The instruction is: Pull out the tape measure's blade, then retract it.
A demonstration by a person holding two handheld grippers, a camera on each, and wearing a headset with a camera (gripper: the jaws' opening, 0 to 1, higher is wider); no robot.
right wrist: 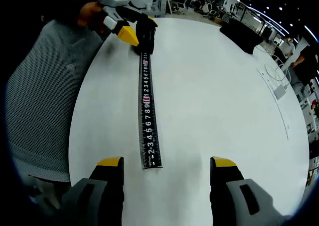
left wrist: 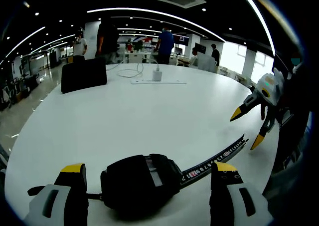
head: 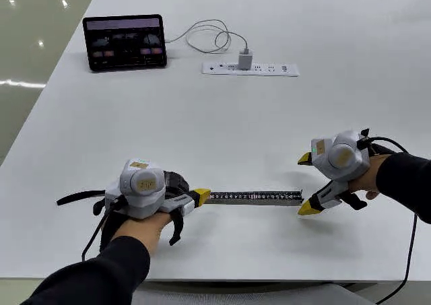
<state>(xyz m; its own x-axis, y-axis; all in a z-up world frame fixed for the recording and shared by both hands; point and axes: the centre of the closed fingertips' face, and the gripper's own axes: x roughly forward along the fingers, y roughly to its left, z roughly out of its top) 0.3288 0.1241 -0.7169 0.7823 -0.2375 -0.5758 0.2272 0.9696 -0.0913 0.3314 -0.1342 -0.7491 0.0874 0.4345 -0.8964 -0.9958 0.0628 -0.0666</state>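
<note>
The left hand (head: 140, 225) is held low over the near edge of the white table (head: 202, 116), forearm in a dark sleeve, with the left gripper (left wrist: 148, 167) pointed to the right along the tabletop. Its jaws are spread, and a gap is seen on each side of the black tape measure case (left wrist: 142, 182), which rests on the table between them. A black strap (head: 75, 197) is laid out on the table to the left of this gripper.

From the case the blade (head: 256, 197) is drawn out flat on the table, numbered face up, towards the right gripper (head: 308, 184). That gripper is carried in the right hand (head: 367, 178), raised slightly and turned left to face the other one. Its yellow-tipped jaws are wide apart and nothing is gripped. In the right gripper view the blade's free end is seen between the two tips, nearer the one at that view's left, with no contact made.

At the far side of the table a tablet (head: 124, 42) is propped, and to its right a power strip (head: 269, 69) is noted with a charger (head: 245, 59) plugged in and a white cable (head: 205, 36) looped behind it.
</note>
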